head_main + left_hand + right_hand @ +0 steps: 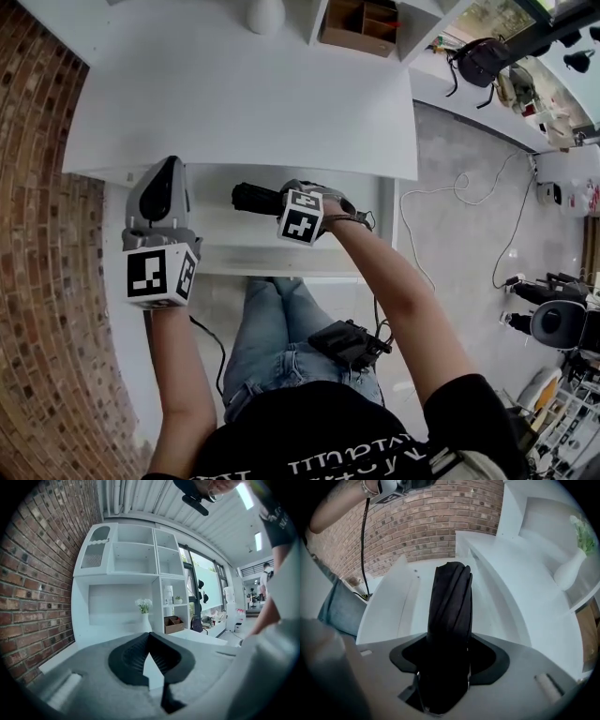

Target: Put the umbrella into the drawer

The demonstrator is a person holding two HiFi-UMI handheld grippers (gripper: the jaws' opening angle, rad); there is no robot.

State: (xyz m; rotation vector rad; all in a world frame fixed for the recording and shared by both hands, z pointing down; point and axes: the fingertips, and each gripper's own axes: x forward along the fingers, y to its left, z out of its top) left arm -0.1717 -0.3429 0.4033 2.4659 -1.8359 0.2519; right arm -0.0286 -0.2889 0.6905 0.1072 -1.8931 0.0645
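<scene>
Left tongs [172, 165]: pressed together at the tips with nothing between them. You hold them over the left end of the open drawer [217, 231], pointing nearly level towards the back of the bench [244, 94].
Umbrella [255, 198]: black, folded and strapped tight. It sits just to the right of your left tongs and sticks out from your right ones. It hangs over the drawer's opening, below the bench's front edge.
Right tongs [284, 200]: pinching the umbrella by one end, tipped steeply down over the middle of the drawer.
Long axis: the umbrella runs straight on from the line of your right tongs. Its free end lies ahead of their tips and points at the drawer's floor and its brick-wall end.
Fit: seen from your head, the umbrella lies along the drawer's width, not across it, so it looks ready to go in lengthwise.
Contact: no view shows whether the free end touches the drawer's floor.
Nearer hand: your right hand has the umbrella. Your left is close beside its free end but apart from it.
</scene>
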